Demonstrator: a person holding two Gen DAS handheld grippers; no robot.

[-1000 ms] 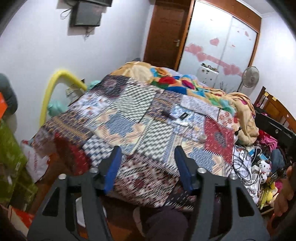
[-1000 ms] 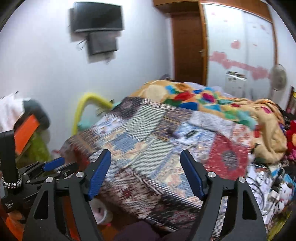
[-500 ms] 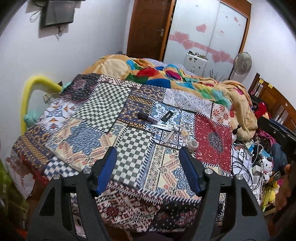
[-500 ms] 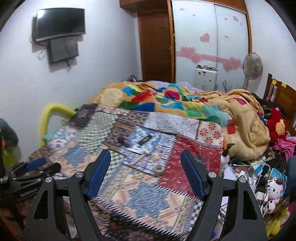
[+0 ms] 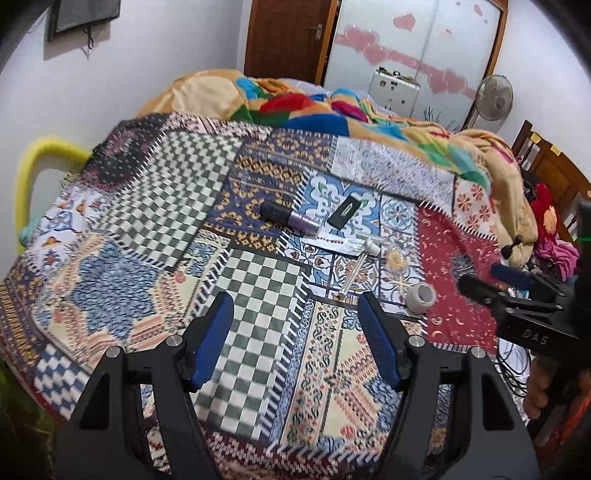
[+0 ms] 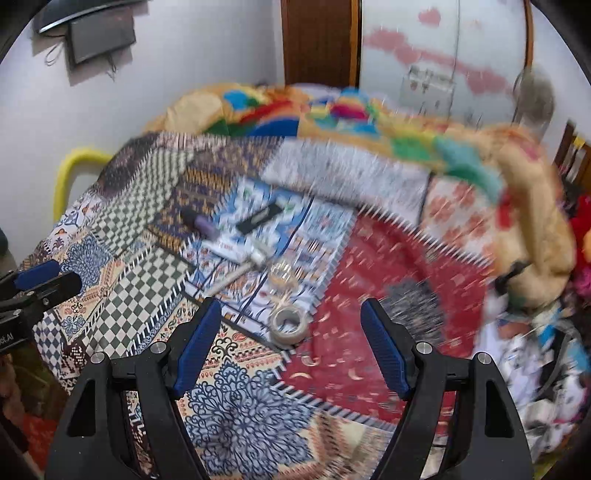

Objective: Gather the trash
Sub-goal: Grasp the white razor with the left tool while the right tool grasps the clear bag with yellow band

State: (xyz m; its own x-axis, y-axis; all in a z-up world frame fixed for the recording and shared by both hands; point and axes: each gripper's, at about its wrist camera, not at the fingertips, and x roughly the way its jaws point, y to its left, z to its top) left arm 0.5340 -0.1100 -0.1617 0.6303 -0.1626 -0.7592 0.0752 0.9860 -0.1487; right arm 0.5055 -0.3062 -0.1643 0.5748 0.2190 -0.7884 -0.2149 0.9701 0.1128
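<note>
Small litter lies in the middle of a patchwork bedspread: a black and purple tube, a black flat packet, a white tube, a thin stick, a clear wrapper and a tape roll. My left gripper hangs open and empty over the checked patch, short of the litter. My right gripper is open and empty too, with the tape roll on the spread just past its fingertips. The right view is blurred.
A crumpled colourful blanket heaps at the bed's far end. A yellow tube stands by the left wall. Cables and toys crowd the right side. Behind are a door, a wardrobe and a fan.
Both grippers have come forward and down over the bed, so the litter looks larger and closer. The left jaws have widened slightly.
</note>
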